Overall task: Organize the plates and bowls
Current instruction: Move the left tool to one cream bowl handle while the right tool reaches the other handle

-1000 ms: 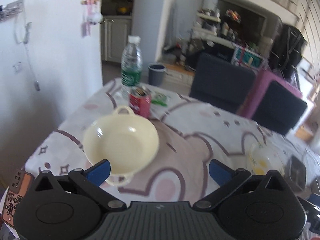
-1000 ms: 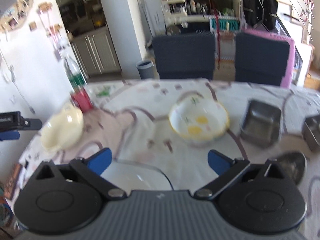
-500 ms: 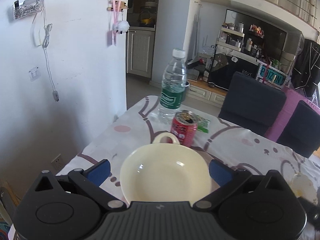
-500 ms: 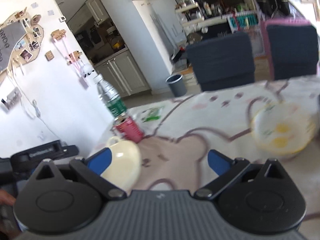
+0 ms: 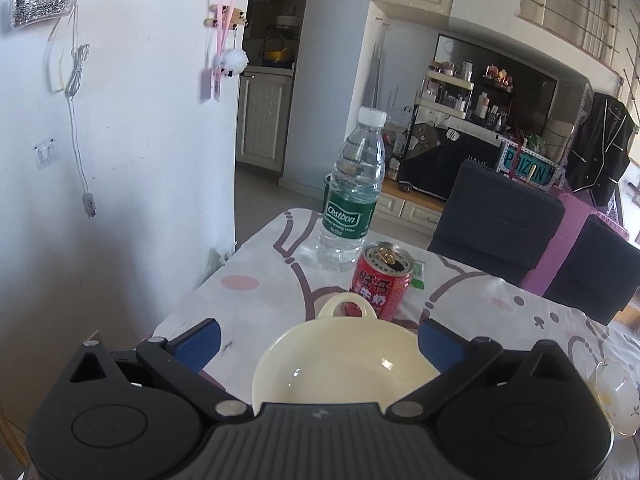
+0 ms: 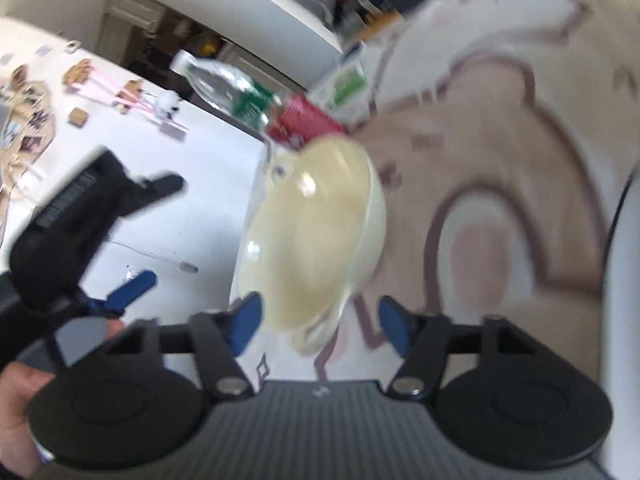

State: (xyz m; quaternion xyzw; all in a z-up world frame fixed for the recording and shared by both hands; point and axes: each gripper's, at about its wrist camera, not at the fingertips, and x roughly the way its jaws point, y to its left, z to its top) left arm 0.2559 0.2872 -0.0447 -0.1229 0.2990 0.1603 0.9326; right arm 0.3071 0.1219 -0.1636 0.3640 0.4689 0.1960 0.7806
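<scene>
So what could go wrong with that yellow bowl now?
The cream bowl sits near the table edge, so a clumsy grab might push it off. The red can stands open right behind the bowl's handle and might tip and spill. The right gripper is closing around the near handle while moving fast, so it might miss.

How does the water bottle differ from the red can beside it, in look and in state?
The water bottle is tall, clear plastic with a green label and a white cap still on; the red can is short, opaque metal, and its top is already opened. The bottle stands farther back on the table, the can nearer the cream bowl, just behind its handle. Both stand upright on the patterned tablecloth, close together.
</scene>
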